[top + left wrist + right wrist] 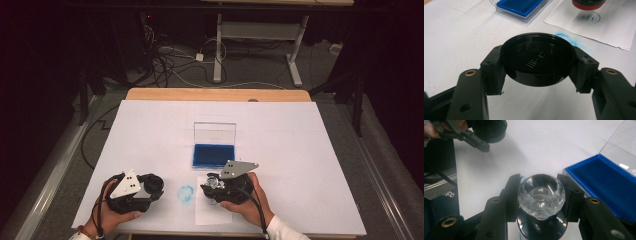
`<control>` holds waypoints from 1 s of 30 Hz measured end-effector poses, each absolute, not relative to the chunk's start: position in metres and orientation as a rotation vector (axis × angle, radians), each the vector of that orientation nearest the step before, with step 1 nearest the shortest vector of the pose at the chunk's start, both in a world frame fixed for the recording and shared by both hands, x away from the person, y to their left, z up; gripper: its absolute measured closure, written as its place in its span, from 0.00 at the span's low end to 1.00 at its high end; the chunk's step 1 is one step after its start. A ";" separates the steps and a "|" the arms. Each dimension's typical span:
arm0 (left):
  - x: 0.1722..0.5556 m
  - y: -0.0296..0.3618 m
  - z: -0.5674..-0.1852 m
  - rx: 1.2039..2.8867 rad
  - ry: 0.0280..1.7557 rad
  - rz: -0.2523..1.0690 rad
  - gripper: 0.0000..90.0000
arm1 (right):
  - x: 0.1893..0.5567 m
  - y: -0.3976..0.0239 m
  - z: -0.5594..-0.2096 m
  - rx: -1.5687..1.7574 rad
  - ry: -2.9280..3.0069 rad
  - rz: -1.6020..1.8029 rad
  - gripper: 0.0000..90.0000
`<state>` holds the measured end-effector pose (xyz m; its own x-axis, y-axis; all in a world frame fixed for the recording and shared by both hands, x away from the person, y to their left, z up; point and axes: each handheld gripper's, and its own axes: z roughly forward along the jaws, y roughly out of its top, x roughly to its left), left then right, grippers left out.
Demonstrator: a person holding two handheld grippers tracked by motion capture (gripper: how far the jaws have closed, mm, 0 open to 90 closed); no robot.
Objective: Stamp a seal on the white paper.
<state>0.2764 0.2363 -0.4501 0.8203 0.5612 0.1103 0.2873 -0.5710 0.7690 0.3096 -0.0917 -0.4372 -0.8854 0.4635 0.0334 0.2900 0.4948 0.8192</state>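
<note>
My left gripper (151, 186) is shut on a round black cap (537, 62), gripped by its rim just above the white sheet at the table's front left. My right gripper (214, 185) is shut on the clear faceted knob (541, 195) of a stamp, which stands upright over a small piece of white paper (207, 212). The stamp's red-rimmed base (589, 3) sits just behind a round printed mark (589, 17) on that paper. Behind both grippers lies an open blue ink pad (214, 155) with its clear lid (215, 132) raised.
A large white sheet (150, 130) covers the wooden table (215, 94). A blue ink smudge (186, 194) stains the sheet between the two grippers. Cables and a desk frame (260, 35) are on the floor beyond the far edge.
</note>
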 end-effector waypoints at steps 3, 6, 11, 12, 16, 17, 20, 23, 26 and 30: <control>0.276 0.236 -0.450 2.206 0.620 0.442 0.41 | 0.308 -0.091 -0.440 0.655 2.555 1.337 0.63; 0.276 0.236 -0.450 2.207 0.619 0.442 0.41 | 0.306 -0.091 -0.442 0.662 2.564 1.336 0.63; 0.276 0.236 -0.450 2.209 0.615 0.438 0.41 | 0.303 -0.091 -0.448 0.668 2.585 1.317 0.63; 0.276 0.236 -0.450 2.209 0.615 0.440 0.41 | 0.302 -0.091 -0.449 0.672 2.590 1.312 0.63; 0.276 0.236 -0.450 2.210 0.614 0.440 0.41 | 0.302 -0.090 -0.452 0.668 2.605 1.298 0.63; 0.276 0.236 -0.450 2.210 0.614 0.439 0.41 | 0.302 -0.090 -0.452 0.665 2.603 1.292 0.63; 0.276 0.236 -0.450 2.210 0.613 0.438 0.41 | 0.303 -0.090 -0.453 0.669 2.605 1.294 0.63; 0.276 0.236 -0.450 2.212 0.612 0.439 0.41 | 0.304 -0.091 -0.454 0.671 2.604 1.292 0.63; 0.276 0.236 -0.450 2.211 0.613 0.437 0.41 | 0.304 -0.090 -0.454 0.671 2.606 1.290 0.63; 0.277 0.236 -0.450 2.213 0.612 0.437 0.41 | 0.304 -0.090 -0.454 0.671 2.610 1.289 0.63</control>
